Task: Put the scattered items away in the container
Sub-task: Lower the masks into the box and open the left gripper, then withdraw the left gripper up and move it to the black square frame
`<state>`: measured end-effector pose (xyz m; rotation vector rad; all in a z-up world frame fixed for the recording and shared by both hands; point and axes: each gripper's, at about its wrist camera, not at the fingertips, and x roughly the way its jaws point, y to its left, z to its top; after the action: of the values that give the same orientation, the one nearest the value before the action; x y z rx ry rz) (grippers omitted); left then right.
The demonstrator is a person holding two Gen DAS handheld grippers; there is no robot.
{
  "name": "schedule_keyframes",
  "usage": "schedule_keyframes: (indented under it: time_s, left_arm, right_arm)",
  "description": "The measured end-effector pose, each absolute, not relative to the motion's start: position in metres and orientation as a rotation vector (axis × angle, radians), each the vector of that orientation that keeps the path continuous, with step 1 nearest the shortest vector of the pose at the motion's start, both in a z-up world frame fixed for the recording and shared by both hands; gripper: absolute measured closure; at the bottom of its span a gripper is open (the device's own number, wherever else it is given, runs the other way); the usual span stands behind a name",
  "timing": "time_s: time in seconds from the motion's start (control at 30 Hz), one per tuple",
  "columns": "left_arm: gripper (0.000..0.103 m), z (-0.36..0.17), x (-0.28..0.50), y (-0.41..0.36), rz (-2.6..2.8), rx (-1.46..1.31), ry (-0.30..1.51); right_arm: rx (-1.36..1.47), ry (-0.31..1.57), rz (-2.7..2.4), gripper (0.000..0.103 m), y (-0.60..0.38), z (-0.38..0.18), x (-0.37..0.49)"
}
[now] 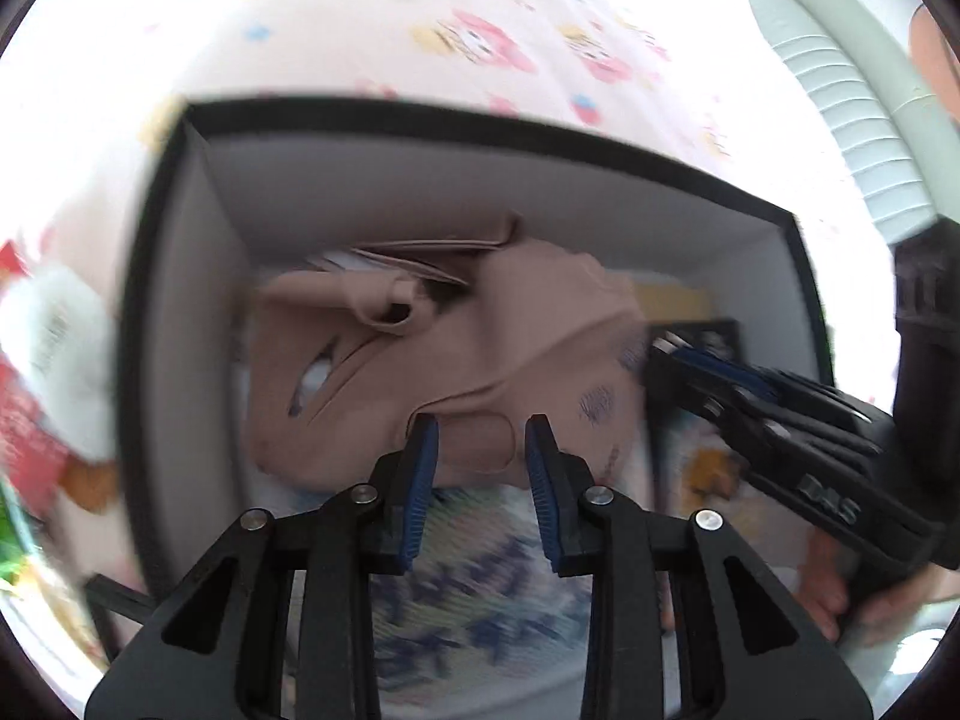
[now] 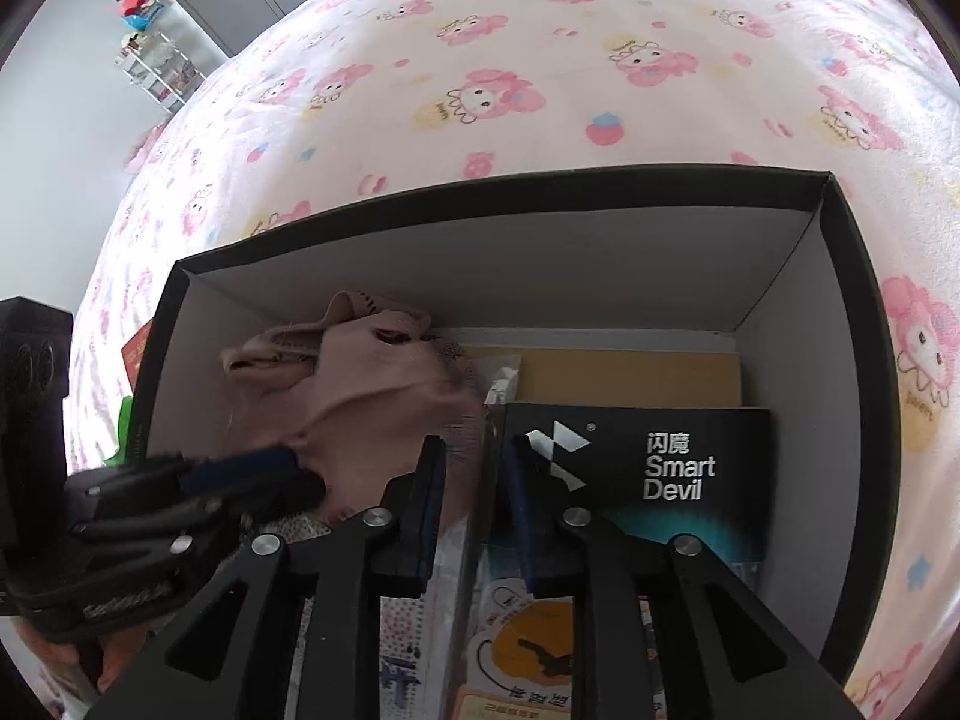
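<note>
Crumpled pink cloth [image 2: 372,384] in box [image 2: 540,276]

The black cardboard box [image 2: 840,252] with white inner walls stood open-topped; a crumpled beige cloth [image 2: 372,384] and a black printed carton [image 2: 672,456] crowded its floor.

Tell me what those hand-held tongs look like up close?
Both are black plastic, built from angular linkage bars with triangular cut-outs and round silver rivets at the joints. Each finger ends in a ribbed blue pad. The left tongs and right tongs match. White letters mark the side of the right one's body. Bare fingers wrap the handle; no sleeve shows.
</note>
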<state>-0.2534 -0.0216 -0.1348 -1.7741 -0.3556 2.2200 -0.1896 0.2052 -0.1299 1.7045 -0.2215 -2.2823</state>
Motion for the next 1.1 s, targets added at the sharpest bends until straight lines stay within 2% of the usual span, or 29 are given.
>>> schedule_keyframes:
  time_s: [0.13, 0.23, 0.3, 0.4, 0.47, 0.57, 0.63, 0.83, 1.1]
  left_arm:
    - [0.07, -0.134, -0.26, -0.032, 2.164, -1.766, -0.463]
    - [0.067, -0.132, -0.253, -0.038, 2.091, -1.745, -0.551]
    - [0.067, -0.124, -0.247, -0.038, 2.132, -1.74, -0.495]
    - [0.067, -0.103, -0.239, -0.039, 2.167, -1.682, -0.468]
    - [0.06, -0.086, -0.228, -0.044, 2.178, -1.62, -0.469]
    - [0.054, -0.055, -0.188, -0.053, 2.25, -1.537, -0.445]
    - [0.054, -0.04, -0.165, -0.055, 2.257, -1.481, -0.476]
    - [0.054, -0.012, -0.114, -0.041, 2.311, -1.366, -0.46]
    - [0.055, 0.01, -0.061, -0.05, 2.427, -1.273, -0.433]
  right_arm:
    - [1.686, -0.215, -2.295, 0.085, 0.198, -0.118, -0.176]
    - [1.621, -0.033, -2.4, 0.083, 0.188, -0.102, -0.162]
    - [1.575, 0.029, -2.423, 0.082, 0.181, -0.094, -0.155]
    - [1.547, 0.01, -2.413, 0.08, 0.176, -0.082, -0.139]
    - [1.538, 0.017, -2.427, 0.08, 0.172, -0.075, -0.127]
    - [1.499, 0.024, -2.469, 0.08, 0.162, -0.077, -0.126]
    - [1.48, 0.002, -2.47, 0.08, 0.158, -0.081, -0.133]
    - [1.376, 0.072, -2.537, 0.08, 0.145, -0.045, -0.094]
    - [1.267, 0.0, -2.47, 0.08, 0.115, -0.01, -0.037]
